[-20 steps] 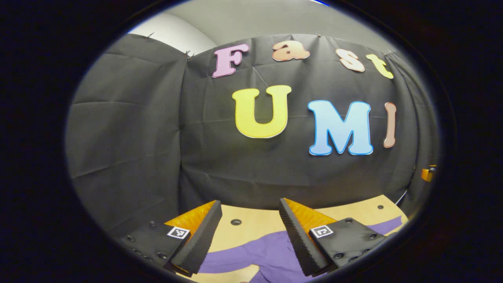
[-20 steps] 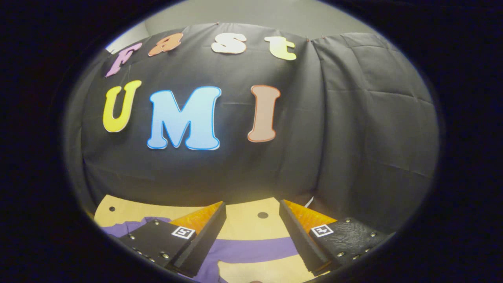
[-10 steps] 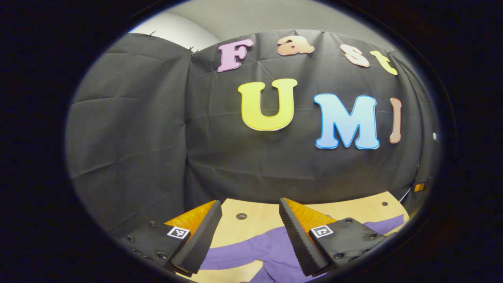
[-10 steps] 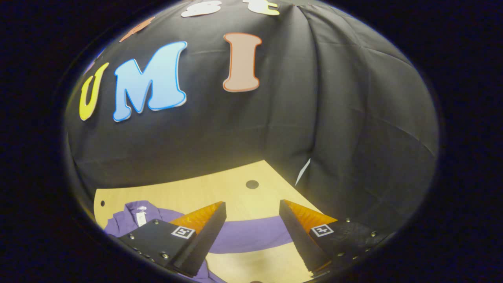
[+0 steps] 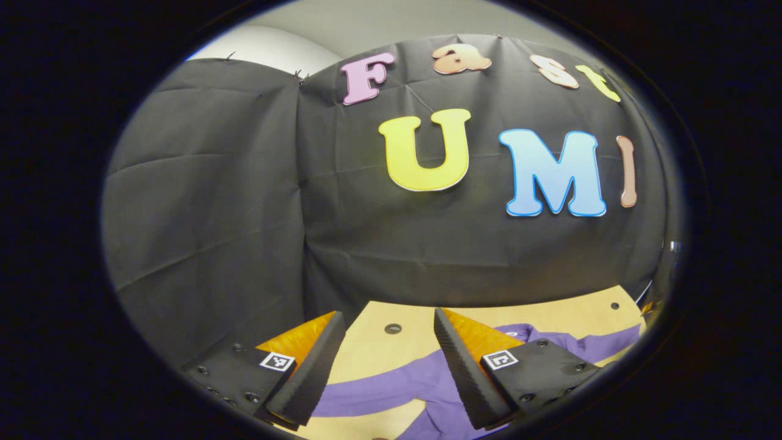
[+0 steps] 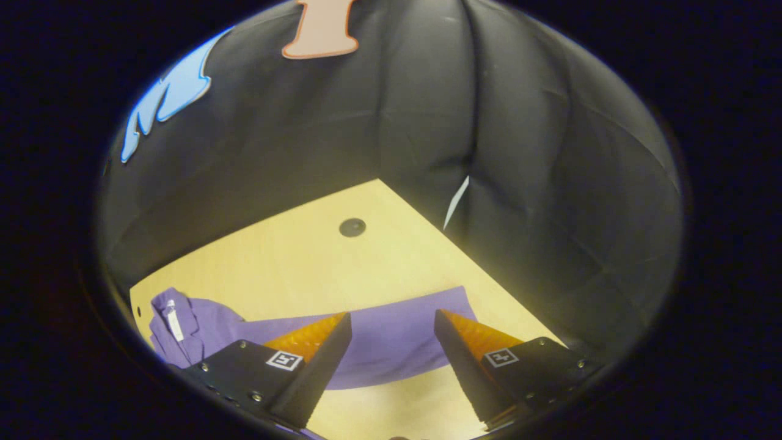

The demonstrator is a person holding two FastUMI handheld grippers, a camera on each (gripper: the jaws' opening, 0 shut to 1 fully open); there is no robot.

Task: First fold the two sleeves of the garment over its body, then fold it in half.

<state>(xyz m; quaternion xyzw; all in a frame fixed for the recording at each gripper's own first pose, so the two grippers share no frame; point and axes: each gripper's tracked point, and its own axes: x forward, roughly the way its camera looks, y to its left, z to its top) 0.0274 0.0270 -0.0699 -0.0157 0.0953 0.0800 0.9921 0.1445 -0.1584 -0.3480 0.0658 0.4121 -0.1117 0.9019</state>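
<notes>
Wooden table [image 6: 317, 256] holds a limp purple garment [image 6: 391, 342], probably grabbable at the lower-centre sleeve end; right gripper [image 6: 391, 357] and left gripper [image 5: 388, 360] gape empty.

I see both views sharp at centre, with strong fisheye bending and darkening toward the edges. In the right gripper view the counter [image 6: 366, 269] glows bright under overhead light. The cloth wall [image 5: 208, 201] stays dim, its folds softly shaded.
</notes>
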